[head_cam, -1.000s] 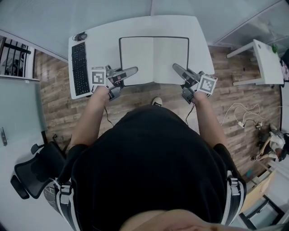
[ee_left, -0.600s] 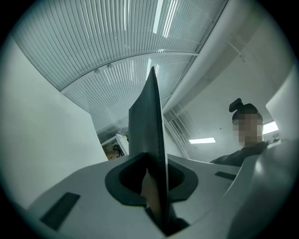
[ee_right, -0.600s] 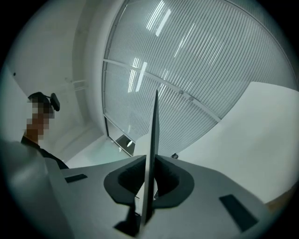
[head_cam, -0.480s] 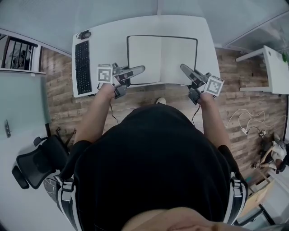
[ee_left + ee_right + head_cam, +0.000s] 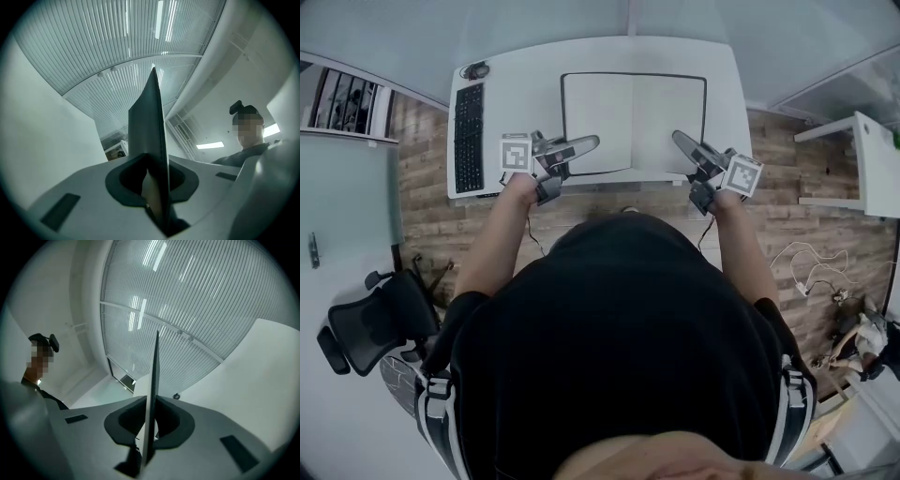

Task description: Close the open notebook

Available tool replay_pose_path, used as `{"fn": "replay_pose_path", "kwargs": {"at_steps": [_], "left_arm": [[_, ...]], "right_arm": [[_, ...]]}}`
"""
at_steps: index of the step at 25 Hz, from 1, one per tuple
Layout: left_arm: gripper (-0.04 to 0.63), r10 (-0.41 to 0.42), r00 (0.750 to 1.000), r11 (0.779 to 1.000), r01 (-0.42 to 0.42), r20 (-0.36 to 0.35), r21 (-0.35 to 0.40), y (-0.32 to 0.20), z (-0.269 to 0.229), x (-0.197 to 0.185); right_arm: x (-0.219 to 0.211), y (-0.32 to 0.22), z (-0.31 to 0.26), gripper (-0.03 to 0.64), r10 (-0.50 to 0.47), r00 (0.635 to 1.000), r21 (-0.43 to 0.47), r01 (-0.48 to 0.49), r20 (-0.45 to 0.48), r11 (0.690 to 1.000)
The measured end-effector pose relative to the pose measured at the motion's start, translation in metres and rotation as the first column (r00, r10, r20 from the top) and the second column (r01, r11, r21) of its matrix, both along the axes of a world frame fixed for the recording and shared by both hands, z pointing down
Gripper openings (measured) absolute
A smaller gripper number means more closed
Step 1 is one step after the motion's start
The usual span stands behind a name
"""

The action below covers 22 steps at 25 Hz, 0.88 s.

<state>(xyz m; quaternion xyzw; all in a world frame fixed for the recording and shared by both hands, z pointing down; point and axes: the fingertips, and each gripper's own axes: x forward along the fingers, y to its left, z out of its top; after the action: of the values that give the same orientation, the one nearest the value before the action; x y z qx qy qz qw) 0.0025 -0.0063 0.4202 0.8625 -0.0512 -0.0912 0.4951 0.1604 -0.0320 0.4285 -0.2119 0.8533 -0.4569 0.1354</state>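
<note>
The near corners of the notebook (image 5: 633,117) are covered by the left gripper (image 5: 592,142) and the right gripper (image 5: 676,137) (where they meet the cover is masked from above). A small dark object (image 5: 473,69) at the ten o'clock corner of the desk (image 5: 525,94) is too small to be identified. The side table (image 5: 853,150) at three o'clock is cut off by the picture's edge, and the floor (image 5: 422,216) at six o'clock is hidden by the person's torso (image 5: 619,375).

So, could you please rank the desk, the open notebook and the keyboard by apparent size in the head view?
Largest to smallest:
desk
open notebook
keyboard
No two look alike.
</note>
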Motion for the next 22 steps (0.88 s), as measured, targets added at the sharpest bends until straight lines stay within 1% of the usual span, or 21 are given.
{"fn": "replay_pose_path", "kwargs": {"at_steps": [5,12,14,18,22], "left_arm": [[0.063,-0.023,1.000,1.000,0.023,-0.008,-0.001,-0.001,0.000,-0.002],[0.064,-0.024,1.000,1.000,0.024,0.001,0.012,-0.001,-0.004,-0.002],[0.063,-0.027,1.000,0.999,0.027,0.006,0.018,-0.001,-0.005,0.004],[0.063,-0.039,0.999,0.999,0.039,0.012,0.015,-0.002,-0.007,0.031],[0.063,-0.051,0.999,0.999,0.051,0.011,-0.001,0.003,-0.006,0.032]], "right_arm": [[-0.004,-0.006,-0.003,0.061,-0.028,1.000,0.018,0.028,0.003,0.999],[-0.006,-0.006,-0.002,0.061,-0.031,1.000,0.016,0.031,0.001,0.999],[0.001,-0.006,-0.002,0.061,-0.029,1.000,0.016,0.029,0.002,0.999],[0.029,-0.007,-0.004,0.061,-0.031,0.999,0.019,0.030,0.015,0.999],[0.032,-0.002,-0.005,0.061,-0.040,0.999,0.029,0.039,0.031,0.999]]}}
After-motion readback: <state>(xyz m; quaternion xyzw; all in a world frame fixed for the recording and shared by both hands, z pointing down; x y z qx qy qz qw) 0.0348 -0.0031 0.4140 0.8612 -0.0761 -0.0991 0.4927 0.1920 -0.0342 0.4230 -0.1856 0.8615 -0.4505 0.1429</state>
